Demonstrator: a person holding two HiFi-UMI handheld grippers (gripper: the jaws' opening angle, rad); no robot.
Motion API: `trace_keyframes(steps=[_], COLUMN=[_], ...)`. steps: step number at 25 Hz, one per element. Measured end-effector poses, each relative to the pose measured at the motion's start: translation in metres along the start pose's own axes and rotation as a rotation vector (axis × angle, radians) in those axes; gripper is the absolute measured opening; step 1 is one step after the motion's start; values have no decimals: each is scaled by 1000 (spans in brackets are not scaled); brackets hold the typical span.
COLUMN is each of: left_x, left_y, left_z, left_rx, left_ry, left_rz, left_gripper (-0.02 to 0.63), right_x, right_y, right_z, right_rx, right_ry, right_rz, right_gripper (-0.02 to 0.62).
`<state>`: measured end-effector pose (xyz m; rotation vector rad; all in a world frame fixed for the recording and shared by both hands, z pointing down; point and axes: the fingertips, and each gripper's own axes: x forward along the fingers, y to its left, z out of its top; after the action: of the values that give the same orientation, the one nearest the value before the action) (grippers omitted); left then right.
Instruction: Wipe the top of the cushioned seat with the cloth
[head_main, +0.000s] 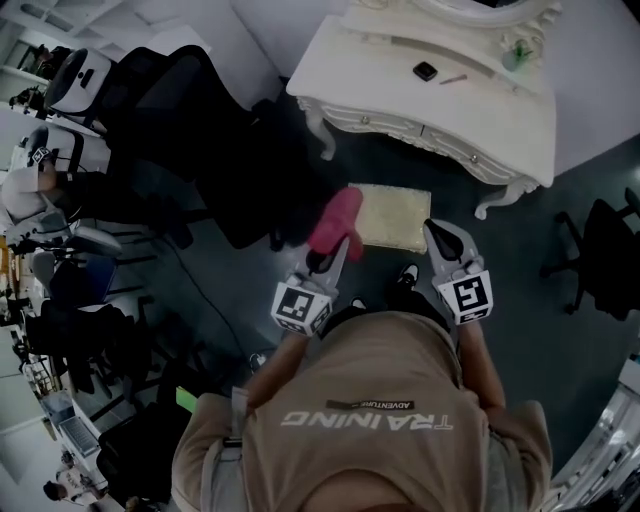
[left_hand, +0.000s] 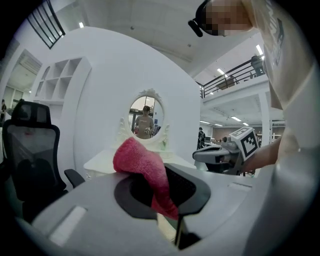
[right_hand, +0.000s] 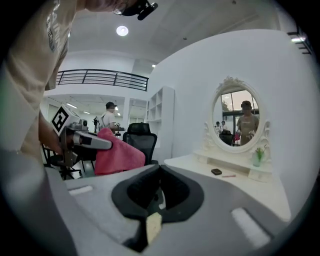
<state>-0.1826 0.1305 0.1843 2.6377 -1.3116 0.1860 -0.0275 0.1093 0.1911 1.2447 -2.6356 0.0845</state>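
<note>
The cushioned seat is a beige padded stool top on the dark floor in front of me. A pink cloth hangs over the seat's left edge, with my left gripper shut on it. In the left gripper view the cloth bulges up out of the jaws of the left gripper. My right gripper hovers at the seat's right near corner, shut with nothing in it. In the right gripper view the right gripper has its dark pads meeting, and the cloth shows off to the left.
A white dressing table with an oval mirror stands just beyond the seat, with small items on top. Black office chairs crowd the left, and another chair is at the right. My feet are right below the seat.
</note>
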Motion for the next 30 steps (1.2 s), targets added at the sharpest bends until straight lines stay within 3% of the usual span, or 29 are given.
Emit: trace_keyframes(steps=[9, 11, 18, 21, 24, 30], left_x=[76, 92, 134, 152, 155, 169], left_y=[-20, -24, -51, -44, -37, -15], left_z=[11, 14, 8, 9, 7, -14], left_rx=[-19, -57, -75, -132, -130, -147], left_ry=[38, 41, 71, 62, 65, 97], left_rz=[49, 51, -5, -6, -5, -36], left_gripper=[41, 41, 41, 41, 41, 41], right_x=[-6, -4, -17, -14, -10, 13], right_y=[-73, -85, -116, -130, -133, -132], right_z=[-35, -41, -69, -81, -85, -80], right_rx=[61, 77, 146, 195, 242, 229], right_ry=[27, 26, 33, 43, 41, 44], right_rz=[59, 68, 39, 25, 14, -11], right_gripper=[5, 5, 5, 5, 5, 5])
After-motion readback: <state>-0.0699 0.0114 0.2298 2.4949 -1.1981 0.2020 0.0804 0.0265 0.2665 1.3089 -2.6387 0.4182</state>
